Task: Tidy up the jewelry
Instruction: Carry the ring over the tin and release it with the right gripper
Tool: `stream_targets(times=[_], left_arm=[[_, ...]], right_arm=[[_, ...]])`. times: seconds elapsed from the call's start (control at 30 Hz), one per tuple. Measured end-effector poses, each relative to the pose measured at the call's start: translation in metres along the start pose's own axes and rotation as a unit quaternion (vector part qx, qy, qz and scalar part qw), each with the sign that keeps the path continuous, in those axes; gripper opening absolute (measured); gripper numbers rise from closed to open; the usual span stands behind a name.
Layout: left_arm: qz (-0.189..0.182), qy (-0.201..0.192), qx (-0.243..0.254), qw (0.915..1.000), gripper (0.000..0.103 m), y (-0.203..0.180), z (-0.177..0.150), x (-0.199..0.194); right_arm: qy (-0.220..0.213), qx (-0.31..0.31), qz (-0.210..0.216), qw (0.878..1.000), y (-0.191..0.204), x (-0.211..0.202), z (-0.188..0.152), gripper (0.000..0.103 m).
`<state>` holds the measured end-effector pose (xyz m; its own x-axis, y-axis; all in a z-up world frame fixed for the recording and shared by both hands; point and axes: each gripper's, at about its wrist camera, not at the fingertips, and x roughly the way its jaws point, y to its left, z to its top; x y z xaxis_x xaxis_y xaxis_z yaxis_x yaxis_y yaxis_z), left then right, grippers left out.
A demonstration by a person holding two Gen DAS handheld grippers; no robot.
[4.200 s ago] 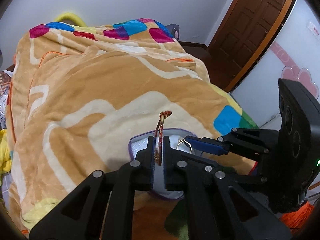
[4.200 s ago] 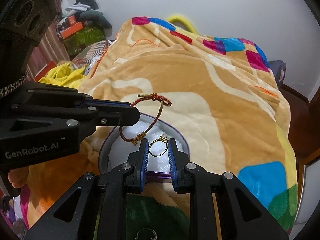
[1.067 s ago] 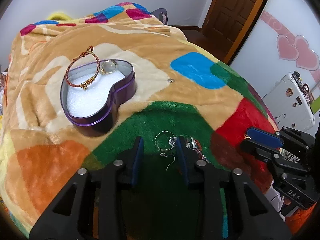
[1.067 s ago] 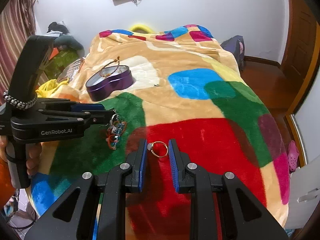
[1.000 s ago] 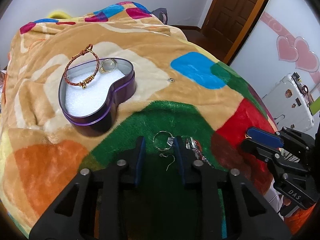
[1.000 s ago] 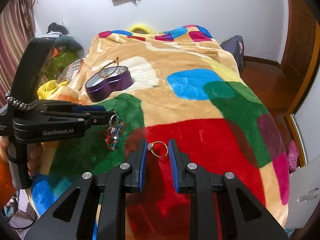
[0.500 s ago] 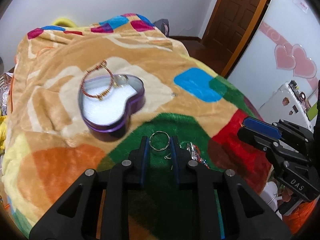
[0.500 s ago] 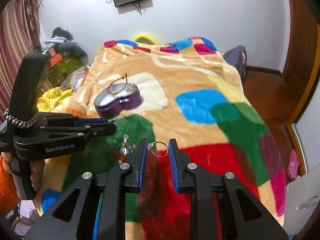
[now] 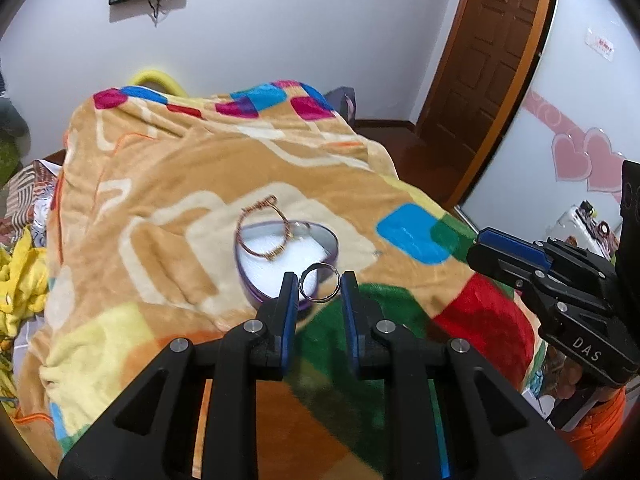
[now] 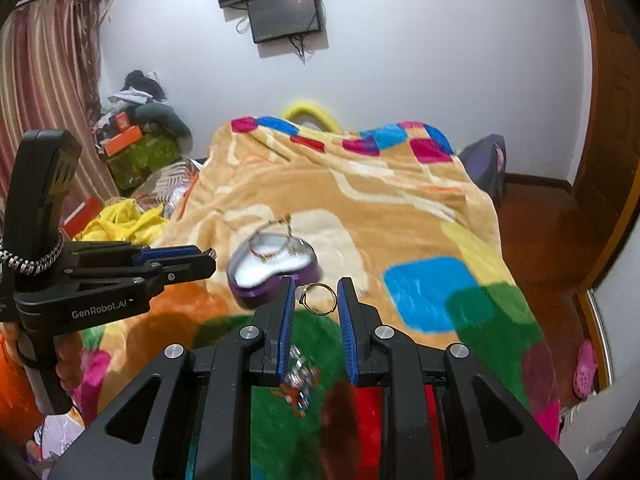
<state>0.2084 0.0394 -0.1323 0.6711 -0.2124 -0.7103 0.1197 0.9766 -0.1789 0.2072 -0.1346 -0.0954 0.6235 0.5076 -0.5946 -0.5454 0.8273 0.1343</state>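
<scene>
A purple heart-shaped tin (image 9: 330,243) with white foam lining sits on the blanket, with a red and gold bracelet (image 9: 260,228) leaning on its rim and a ring inside. The tin shows in the right wrist view (image 10: 256,292) too. My left gripper (image 9: 319,282) is shut on a silver ring (image 9: 319,276), held in the air just before the tin. My right gripper (image 10: 316,298) is shut on a gold ring (image 10: 318,299), held in the air to the right of the tin. A small heap of loose beaded jewelry (image 10: 298,388) lies on the green patch below the right gripper.
The bed is covered by a colourful plush blanket (image 9: 160,184). Yellow clothes (image 10: 120,220) and boxes are piled at the left of the bed. A brown door (image 9: 492,64) stands at the right, and a screen (image 10: 284,8) hangs on the far wall.
Both grippers have lifted off the blanket with their rings and moved toward the heart tin. The tin now sits just beyond the fingertips in both views.
</scene>
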Motion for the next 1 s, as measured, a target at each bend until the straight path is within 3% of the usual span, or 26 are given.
stream_targets(times=[0.5,1.0], left_arm=[[0.012,-0.023,-0.015,0.9996,0.020,0.032,0.016,-0.001],[0.002,0.010,-0.024,0.9997,0.020,0.051,0.018,0.043]], right_arm=[[-0.018,-0.022,0.021,0.999,0.021,0.030,0.032,0.020],[0.038,-0.022,0.032,0.999,0.017,0.085,0.034,0.019]])
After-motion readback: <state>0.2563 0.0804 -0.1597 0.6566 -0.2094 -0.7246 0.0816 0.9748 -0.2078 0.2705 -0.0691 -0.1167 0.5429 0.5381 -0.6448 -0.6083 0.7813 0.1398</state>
